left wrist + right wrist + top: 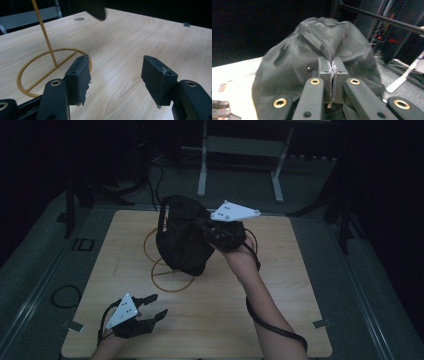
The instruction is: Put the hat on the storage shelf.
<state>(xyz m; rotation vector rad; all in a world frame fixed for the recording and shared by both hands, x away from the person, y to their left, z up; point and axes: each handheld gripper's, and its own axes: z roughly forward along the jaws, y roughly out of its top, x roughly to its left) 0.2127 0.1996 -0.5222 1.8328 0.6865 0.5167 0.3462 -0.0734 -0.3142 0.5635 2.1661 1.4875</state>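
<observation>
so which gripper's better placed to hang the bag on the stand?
Right, probably. The right gripper is shut on the black bag, holding it over the yellow wire stand. The left gripper sits open near the table's front edge.

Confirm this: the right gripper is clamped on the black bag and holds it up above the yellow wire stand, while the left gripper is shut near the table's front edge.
One error: the left gripper is open, its jaws wide apart in the left gripper view. The rest holds: the right gripper is clamped on the black bag above the yellow wire stand.
</observation>
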